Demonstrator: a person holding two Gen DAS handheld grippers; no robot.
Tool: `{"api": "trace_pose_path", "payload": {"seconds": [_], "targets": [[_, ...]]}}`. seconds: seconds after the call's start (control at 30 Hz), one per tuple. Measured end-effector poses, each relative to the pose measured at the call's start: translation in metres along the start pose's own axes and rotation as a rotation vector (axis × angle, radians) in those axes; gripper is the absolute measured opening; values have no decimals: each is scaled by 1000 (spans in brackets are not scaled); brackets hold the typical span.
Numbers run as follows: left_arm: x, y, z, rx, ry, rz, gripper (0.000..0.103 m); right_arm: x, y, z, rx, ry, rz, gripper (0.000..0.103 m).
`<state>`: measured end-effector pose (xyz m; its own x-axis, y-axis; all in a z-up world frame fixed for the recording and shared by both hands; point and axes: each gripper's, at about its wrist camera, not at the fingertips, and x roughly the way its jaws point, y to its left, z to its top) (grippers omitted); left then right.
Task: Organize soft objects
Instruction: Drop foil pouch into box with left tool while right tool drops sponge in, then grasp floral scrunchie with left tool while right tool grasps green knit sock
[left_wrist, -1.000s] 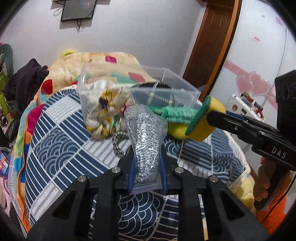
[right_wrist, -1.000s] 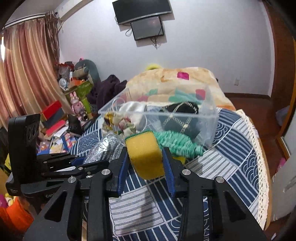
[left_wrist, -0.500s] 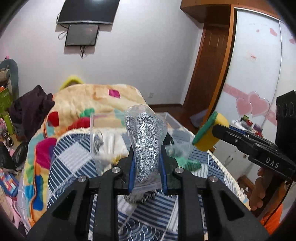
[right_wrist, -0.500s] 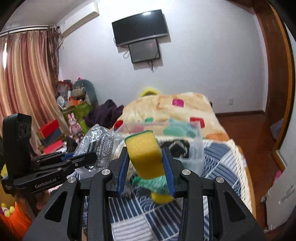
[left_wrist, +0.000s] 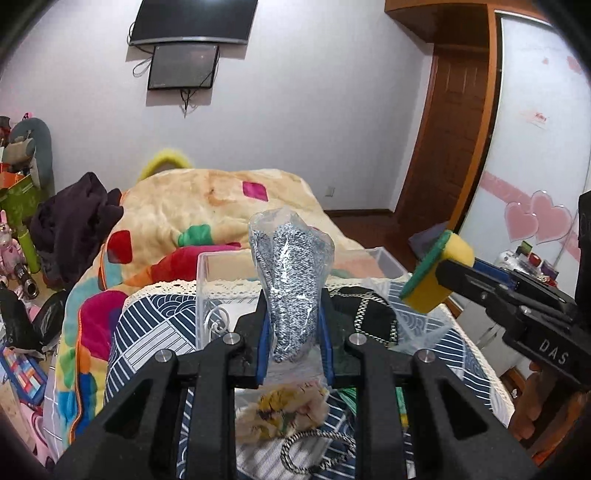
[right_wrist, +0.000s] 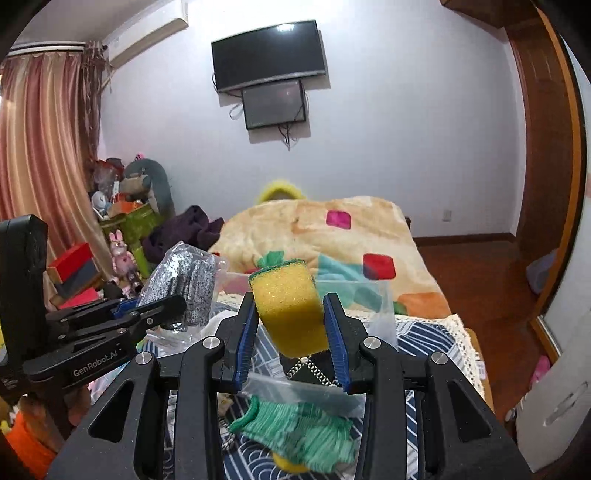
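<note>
left gripper: its 2 blue pads pinch the bagged scrubber, a grey speckled pad in a clear wrapper, held upright above the bedspread.
right gripper: its 2 pads pinch the yellow sponge by its sides, the green face turned to the far side; the sponge sits tilted between them.
slip risk: the wrapper is slick film and the grip takes only its lower part, so a quick swing could probably let the bagged scrubber slide out.
squash risk: the sponge is compressed and may spring sideways on release and miss its place.
near clutter: a floral fabric piece, a chain strap and a green knitted glove lie just below the grippers; low passes could snag them.
clear bin: it stands just beyond the grippers, with a black quilted bag inside; its rim and thin walls are the edge to clear.
crowding: both grippers are close side by side, so lowering together into 1 bin may knock them.
far room: open air above the bin; a patterned blanket lies behind it.
</note>
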<state>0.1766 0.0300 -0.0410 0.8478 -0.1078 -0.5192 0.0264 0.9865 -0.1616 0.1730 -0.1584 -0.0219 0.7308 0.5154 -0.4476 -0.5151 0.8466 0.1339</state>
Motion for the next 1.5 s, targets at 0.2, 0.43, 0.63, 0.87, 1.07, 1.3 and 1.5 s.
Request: {"api": "trace_pose_path", "payload": {"seconds": [0.2,0.43,0.63,0.87,1.07,1.3,1.5], "targets": [[33,0,-2,18,45,26,22,28,-2,-6,4,80,-10,33],[64,-1,-10,27,139,32,22,54,-7,-17,26,185,-18,33],[76,-4,-16,51,185,25,22,66,-10,-25,35,252,0,33],[74,-4,-20,51,198,22,32,66,-10,-27,27,283,6,35],[53,-7,-17,68,138,38,54,53,-11,-26,18,255,4,55],[19,-8,-9,52,54,10,62,25,-11,-15,2,175,-8,67],[-14,-6,-9,63,-14,3,76,0,-8,-7,-13,91,-31,78]]}}
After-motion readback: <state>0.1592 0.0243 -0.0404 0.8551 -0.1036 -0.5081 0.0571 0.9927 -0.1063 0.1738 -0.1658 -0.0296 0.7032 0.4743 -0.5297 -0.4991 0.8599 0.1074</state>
